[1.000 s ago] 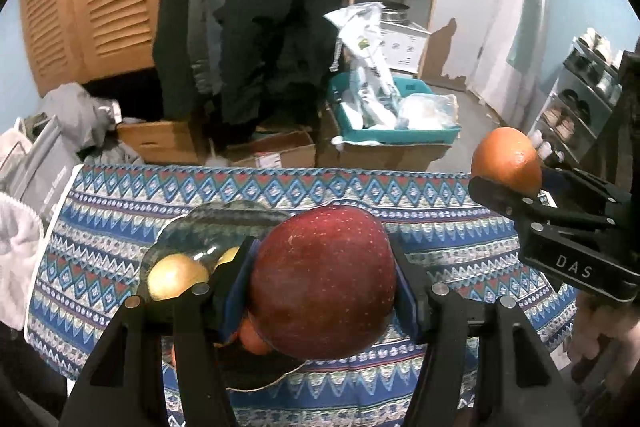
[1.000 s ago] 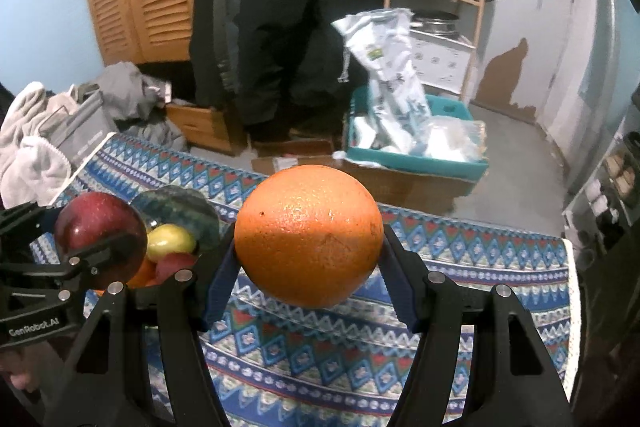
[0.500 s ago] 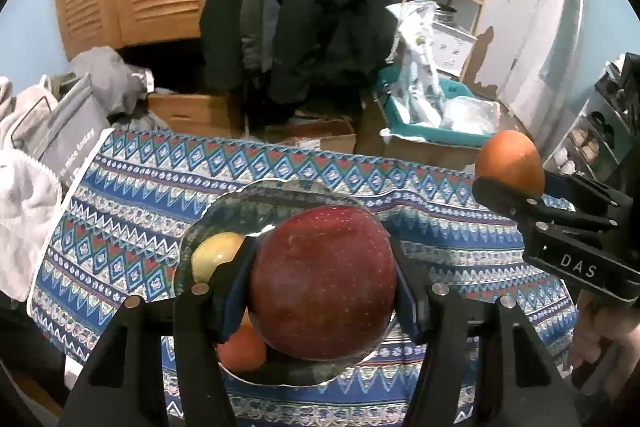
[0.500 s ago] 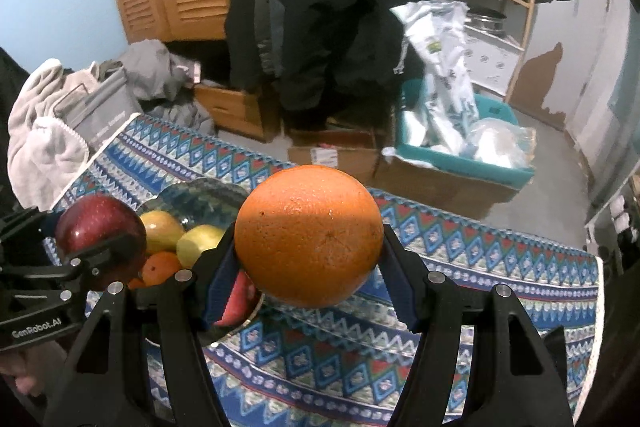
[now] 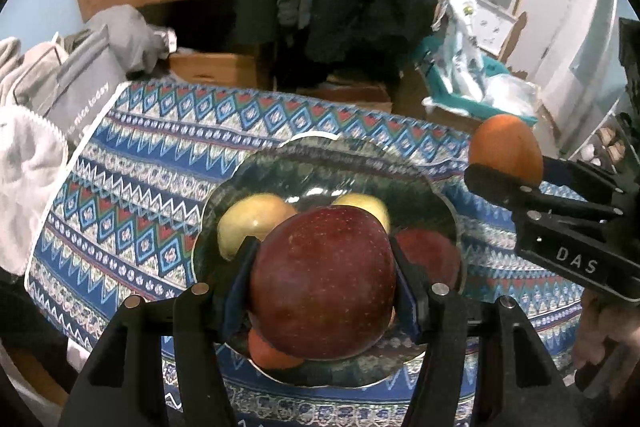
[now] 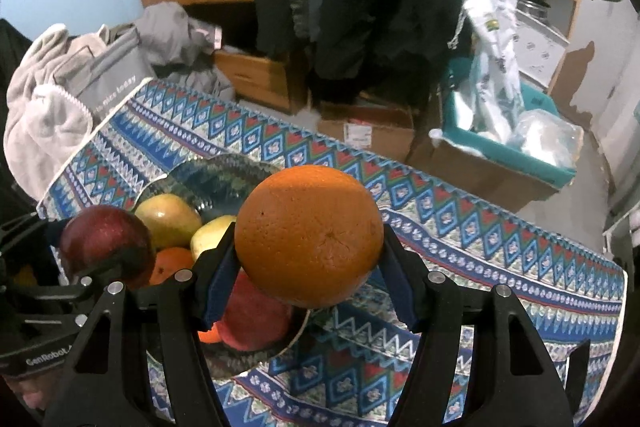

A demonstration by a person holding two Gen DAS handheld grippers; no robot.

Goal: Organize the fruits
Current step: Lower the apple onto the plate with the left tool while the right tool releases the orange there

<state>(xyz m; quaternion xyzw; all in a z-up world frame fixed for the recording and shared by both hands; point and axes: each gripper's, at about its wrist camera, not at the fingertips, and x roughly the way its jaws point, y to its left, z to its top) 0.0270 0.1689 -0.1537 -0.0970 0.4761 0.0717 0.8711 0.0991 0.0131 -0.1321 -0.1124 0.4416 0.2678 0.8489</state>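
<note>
Left wrist view
Apple [image 5: 324, 281]: held in the closed fingers of the left gripper [image 5: 322, 283], over the plate [image 5: 320, 155].
Handling: firm, smooth, bruises easily; hold at its widest sides.
Pose: pointing steeply down.

Right wrist view
Orange [image 6: 308, 237]: clamped by the right gripper [image 6: 308, 267], plate at 9 o'clock.
Handling: round, dimpled peel, likely to roll.
Pose: tilted down over the worktop [image 6: 500, 251].
</note>
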